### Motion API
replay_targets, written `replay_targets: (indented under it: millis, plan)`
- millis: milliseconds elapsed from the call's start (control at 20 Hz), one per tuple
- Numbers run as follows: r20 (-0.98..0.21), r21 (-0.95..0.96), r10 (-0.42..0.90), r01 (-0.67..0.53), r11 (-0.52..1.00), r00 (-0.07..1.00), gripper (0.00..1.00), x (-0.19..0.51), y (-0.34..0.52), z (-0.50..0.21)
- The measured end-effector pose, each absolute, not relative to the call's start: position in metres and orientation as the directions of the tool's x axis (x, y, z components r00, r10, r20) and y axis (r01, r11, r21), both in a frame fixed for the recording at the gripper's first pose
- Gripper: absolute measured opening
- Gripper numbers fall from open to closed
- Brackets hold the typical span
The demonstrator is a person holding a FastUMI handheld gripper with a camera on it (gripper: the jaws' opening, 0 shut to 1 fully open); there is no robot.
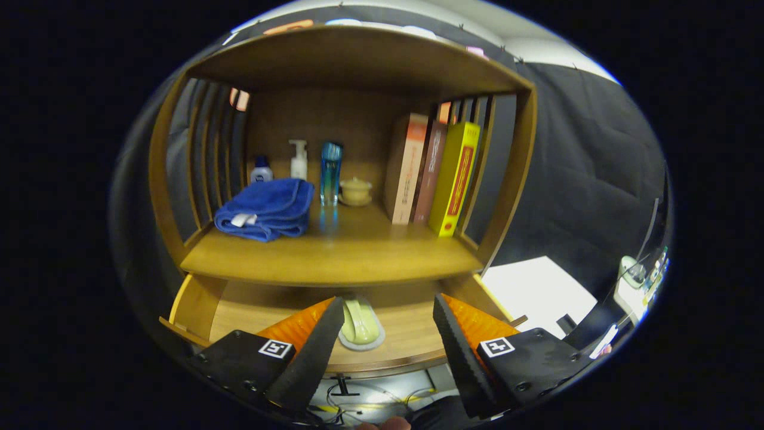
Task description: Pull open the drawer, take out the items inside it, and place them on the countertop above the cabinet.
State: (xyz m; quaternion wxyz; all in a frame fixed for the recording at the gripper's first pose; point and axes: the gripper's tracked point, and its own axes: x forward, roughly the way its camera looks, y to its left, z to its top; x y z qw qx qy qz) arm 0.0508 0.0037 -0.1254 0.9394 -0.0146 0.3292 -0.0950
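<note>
The drawer (pixel 412 334) stands pulled open beneath the desk (pixel 334 260); a pale green item (pixel 360 325) lies inside, just ahead of the gripper (pixel 388 352), which is wide open and empty; its left finger sits close, so a careless descent could nudge it away.

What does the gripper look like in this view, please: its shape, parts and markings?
The gripper has two long wedge-shaped fingers with ribbed inner faces. Each sits on a black block fixed with small screws and carrying a square black-and-white marker. Ridged orange panels lie behind the fingers.
</note>
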Motion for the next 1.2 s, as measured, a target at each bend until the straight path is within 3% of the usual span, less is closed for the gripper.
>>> replay_targets:
  millis: [250, 750, 1050, 1150, 1200]
  plan:
    - [-0.775, -0.110, -0.165, 0.127, 0.986, 0.611, 0.99, 0.052, 0.003, -0.207]
    - [-0.831, -0.044, -0.091, 0.099, 0.994, 0.548, 0.99, 0.084, 0.024, -0.265]
    - [-0.856, -0.014, -0.069, 0.111, 0.994, 0.513, 0.94, 0.080, 0.027, -0.282]
    - [-0.863, 0.006, -0.048, 0.105, 0.994, 0.503, 0.89, 0.080, 0.033, -0.287]
    - [-0.873, 0.020, -0.032, 0.101, 0.995, 0.487, 0.81, 0.078, 0.037, -0.291]
